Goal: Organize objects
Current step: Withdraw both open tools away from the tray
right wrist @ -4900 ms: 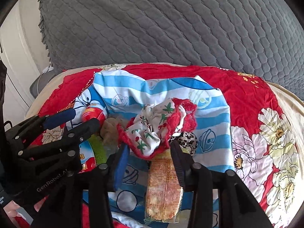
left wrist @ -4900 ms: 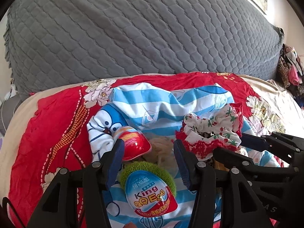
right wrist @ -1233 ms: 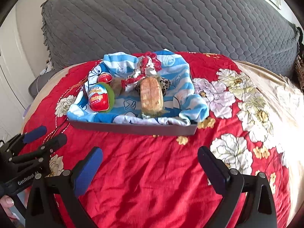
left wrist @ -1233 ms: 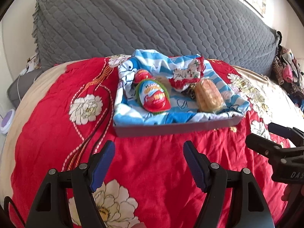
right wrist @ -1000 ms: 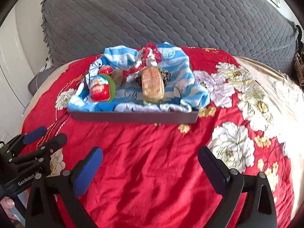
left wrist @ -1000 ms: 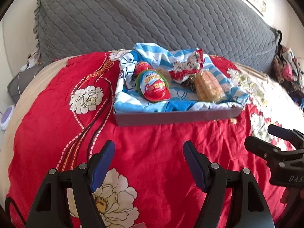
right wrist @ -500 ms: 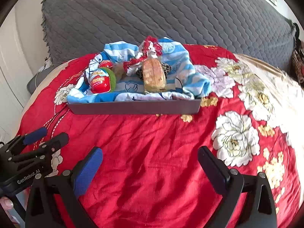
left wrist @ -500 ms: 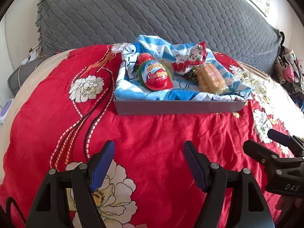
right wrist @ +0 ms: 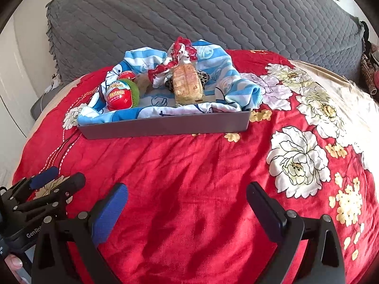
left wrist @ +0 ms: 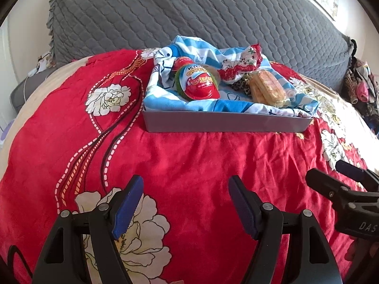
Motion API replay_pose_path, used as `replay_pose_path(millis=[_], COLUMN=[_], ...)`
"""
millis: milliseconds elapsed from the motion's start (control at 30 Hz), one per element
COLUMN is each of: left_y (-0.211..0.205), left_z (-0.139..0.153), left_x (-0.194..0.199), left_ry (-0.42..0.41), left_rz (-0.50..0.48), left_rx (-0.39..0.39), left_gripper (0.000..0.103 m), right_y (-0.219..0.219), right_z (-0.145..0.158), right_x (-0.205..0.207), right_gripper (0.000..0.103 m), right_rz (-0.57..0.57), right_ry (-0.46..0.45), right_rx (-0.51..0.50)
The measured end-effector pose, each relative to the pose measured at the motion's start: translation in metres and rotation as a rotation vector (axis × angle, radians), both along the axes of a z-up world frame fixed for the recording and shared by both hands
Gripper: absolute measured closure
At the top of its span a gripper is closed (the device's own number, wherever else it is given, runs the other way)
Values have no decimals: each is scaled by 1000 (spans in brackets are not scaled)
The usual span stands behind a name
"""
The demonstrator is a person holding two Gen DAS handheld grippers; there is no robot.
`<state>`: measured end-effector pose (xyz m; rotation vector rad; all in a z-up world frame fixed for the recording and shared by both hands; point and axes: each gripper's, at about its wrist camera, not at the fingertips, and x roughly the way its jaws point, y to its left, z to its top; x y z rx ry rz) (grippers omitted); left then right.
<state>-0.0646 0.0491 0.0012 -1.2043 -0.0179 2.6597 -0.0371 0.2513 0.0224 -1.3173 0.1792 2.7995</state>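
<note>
A grey tray (left wrist: 225, 124) (right wrist: 165, 125) sits on the red flowered bedspread, lined with a blue striped cloth (left wrist: 236, 105) (right wrist: 218, 71). In it lie a big red egg toy (left wrist: 200, 85) (right wrist: 118, 97) on a green ring, a small red egg (left wrist: 181, 60) (right wrist: 126, 74), a wrapped biscuit pack (left wrist: 267, 90) (right wrist: 187, 82) and a red-trimmed floral cloth (left wrist: 239, 65) (right wrist: 180, 49). My left gripper (left wrist: 186, 203) is open and empty, well in front of the tray. My right gripper (right wrist: 189, 207) is open and empty, also in front of it.
A large grey quilted cushion (left wrist: 189, 11) (right wrist: 213, 11) stands behind the tray. The red bedspread (left wrist: 189, 161) (right wrist: 201, 165) covers the bed. A heap of clothes (left wrist: 360, 80) lies at the far right. The bed's left edge drops off beside a grey object (left wrist: 17, 92).
Both grippers have let go of the items in the tray and drawn back and lower, away from it. The tray's front wall now shows side-on.
</note>
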Motion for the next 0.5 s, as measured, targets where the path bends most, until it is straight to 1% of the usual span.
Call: replay_pose_path(millis=[300,500], left_y=[3,4], left_z=[2,3], left_x=[-1,-2], left_ry=[14,17], left_rz=[-4,-4], left_rx=[6,-5], left_gripper=[27,27], right_y=[-2,-1], right_z=[-4,-5], right_x=[0,1], right_gripper=[2,2], right_rz=[11,7], right_ry=[-5,-3], right_rx=[13,0])
